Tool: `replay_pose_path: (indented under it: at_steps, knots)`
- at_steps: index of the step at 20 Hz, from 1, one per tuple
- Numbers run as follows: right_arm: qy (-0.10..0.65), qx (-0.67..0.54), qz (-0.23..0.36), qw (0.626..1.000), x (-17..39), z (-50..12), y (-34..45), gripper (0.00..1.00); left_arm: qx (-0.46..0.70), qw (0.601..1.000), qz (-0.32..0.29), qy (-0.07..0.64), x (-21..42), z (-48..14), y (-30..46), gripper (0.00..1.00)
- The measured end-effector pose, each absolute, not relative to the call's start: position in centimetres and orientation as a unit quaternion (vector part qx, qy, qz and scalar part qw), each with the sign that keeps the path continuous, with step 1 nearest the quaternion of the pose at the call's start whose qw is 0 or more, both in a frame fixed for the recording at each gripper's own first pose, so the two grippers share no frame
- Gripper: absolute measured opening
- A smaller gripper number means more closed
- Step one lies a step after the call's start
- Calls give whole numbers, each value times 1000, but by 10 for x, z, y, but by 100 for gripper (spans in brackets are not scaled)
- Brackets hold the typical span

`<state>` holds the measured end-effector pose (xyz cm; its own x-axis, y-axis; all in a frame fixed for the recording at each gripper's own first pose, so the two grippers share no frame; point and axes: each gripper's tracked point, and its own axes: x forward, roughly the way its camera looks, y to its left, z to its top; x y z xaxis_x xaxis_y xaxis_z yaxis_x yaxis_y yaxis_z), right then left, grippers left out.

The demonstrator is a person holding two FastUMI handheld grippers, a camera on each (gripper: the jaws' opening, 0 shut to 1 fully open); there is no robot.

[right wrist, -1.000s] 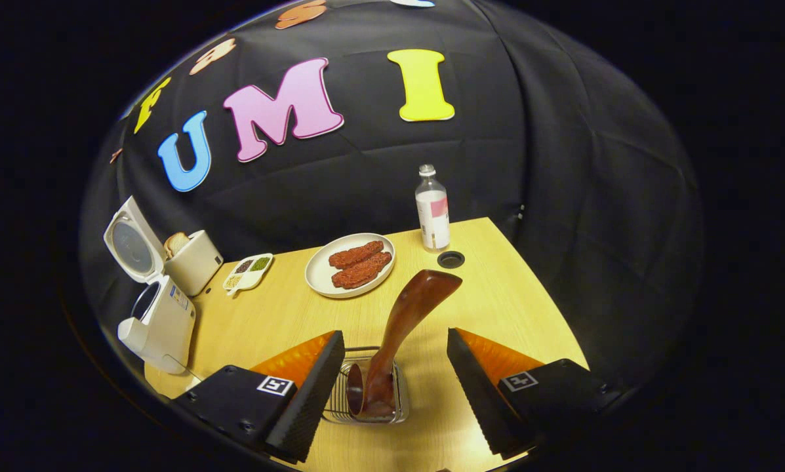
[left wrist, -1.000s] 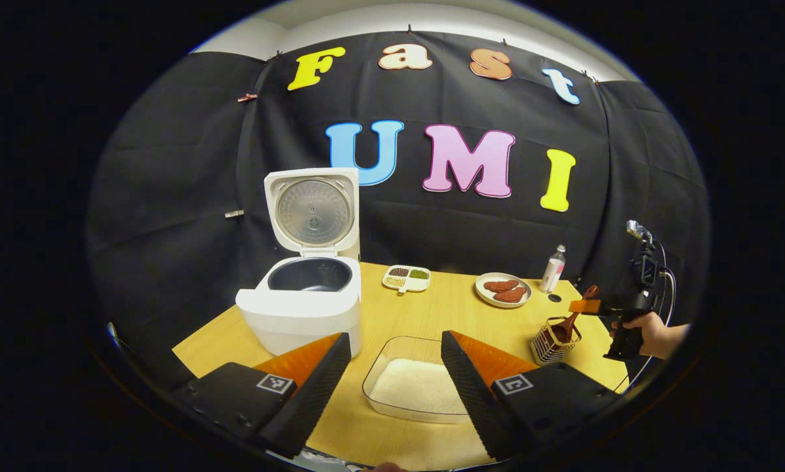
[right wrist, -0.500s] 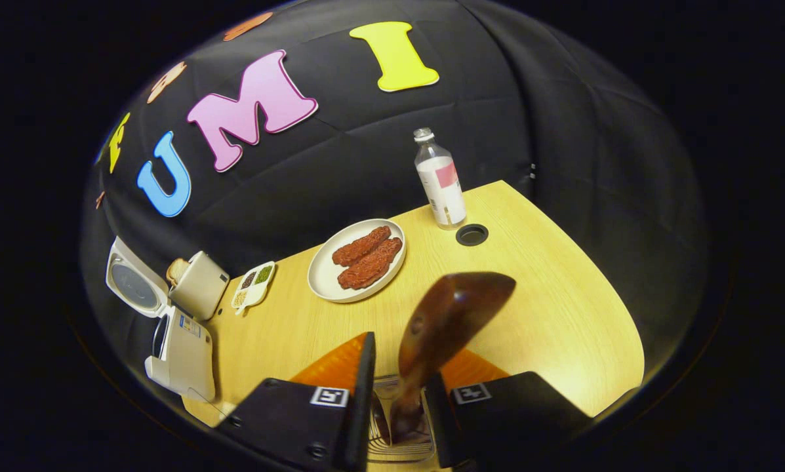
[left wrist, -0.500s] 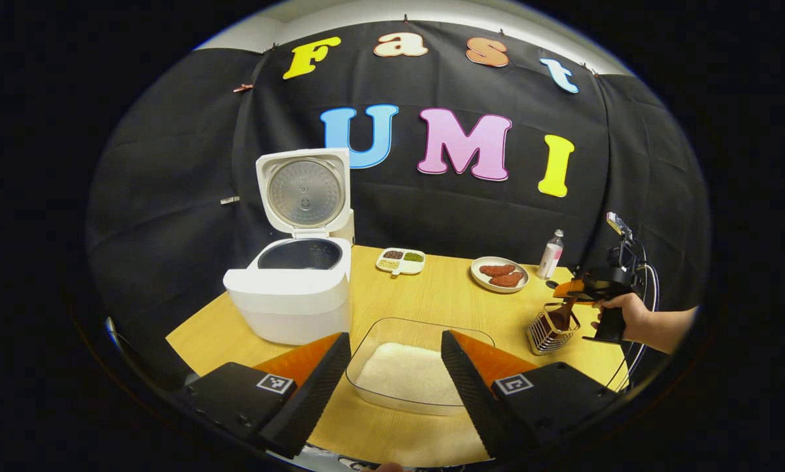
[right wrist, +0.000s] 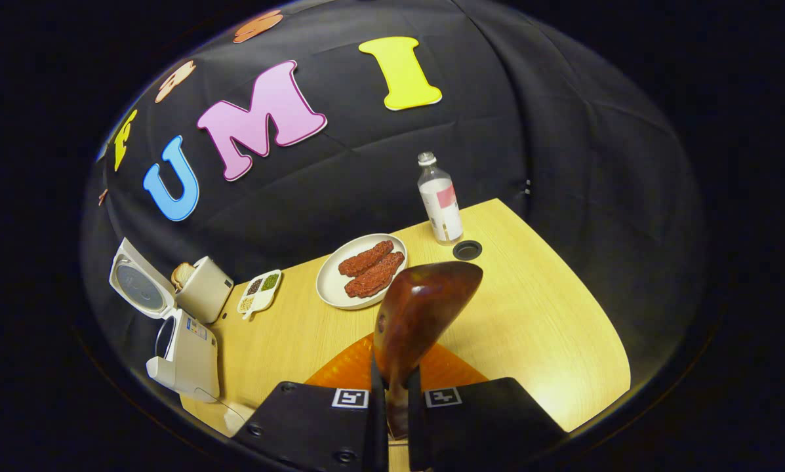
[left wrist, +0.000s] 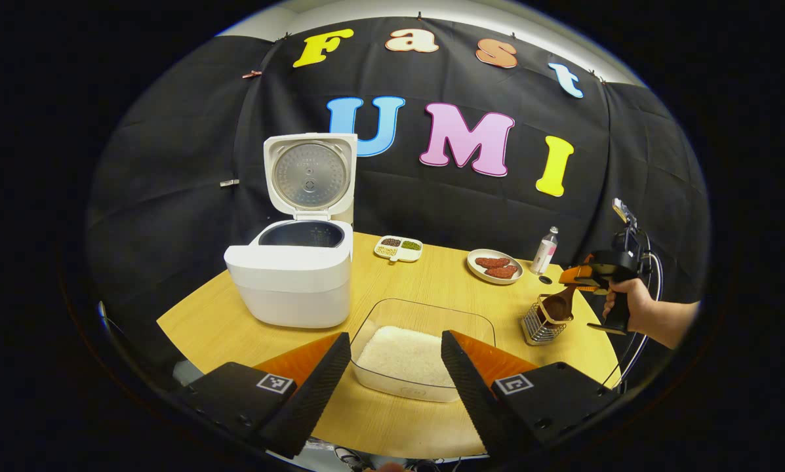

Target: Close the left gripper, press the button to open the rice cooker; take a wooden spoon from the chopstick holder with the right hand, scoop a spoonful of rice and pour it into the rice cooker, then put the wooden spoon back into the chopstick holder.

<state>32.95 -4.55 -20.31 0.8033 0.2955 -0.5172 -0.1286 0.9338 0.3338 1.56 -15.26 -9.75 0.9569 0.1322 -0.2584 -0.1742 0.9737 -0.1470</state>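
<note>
— What does the right claw (right wrist: 392,400) hold?

— Its fingers are clamped together on the handle of the wooden spoon (right wrist: 418,314), low in the centre of the right gripper view. The handle's broad end rises toward mid-frame, in front of a plate (right wrist: 332,283) of reddish-brown pieces.

— And seen from the other side?

— In the left gripper view, a hand (left wrist: 628,308) at the right edge grips that claw (left wrist: 579,278). The spoon (left wrist: 556,307) hangs below it, bowl down, in or just above the wire holder (left wrist: 538,328); whether it touches is unclear.

— The left claw?

— The left claw (left wrist: 395,380) has its fingers apart, gripping nothing, at the bottom of its view. Between them lies a clear tray (left wrist: 425,328) of rice (left wrist: 405,354) on the counter (left wrist: 444,288).

— The cooker?

— The cooker (left wrist: 294,282) stands left of centre, lid (left wrist: 310,174) upright and open, dark pot exposed. A small sectioned dish (left wrist: 399,249) and a bottle (left wrist: 545,251) sit farther back.
</note>
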Motion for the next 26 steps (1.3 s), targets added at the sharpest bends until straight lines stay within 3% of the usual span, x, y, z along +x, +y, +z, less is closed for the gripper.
replay_pose_path:
  at_steps: [7,14,26]
  knots:
    - [222,114,79,965,304,-122,-52,16,-93,989,47,108,8,-91,-111,95]
    - [197,112,69,972,249,-86,-14,16,-81,992,21,98,-4,-94,-57,96]
    - [202,102,153,962,156,-111,127,16,-80,994,-29,65,-17,-87,-5,96]
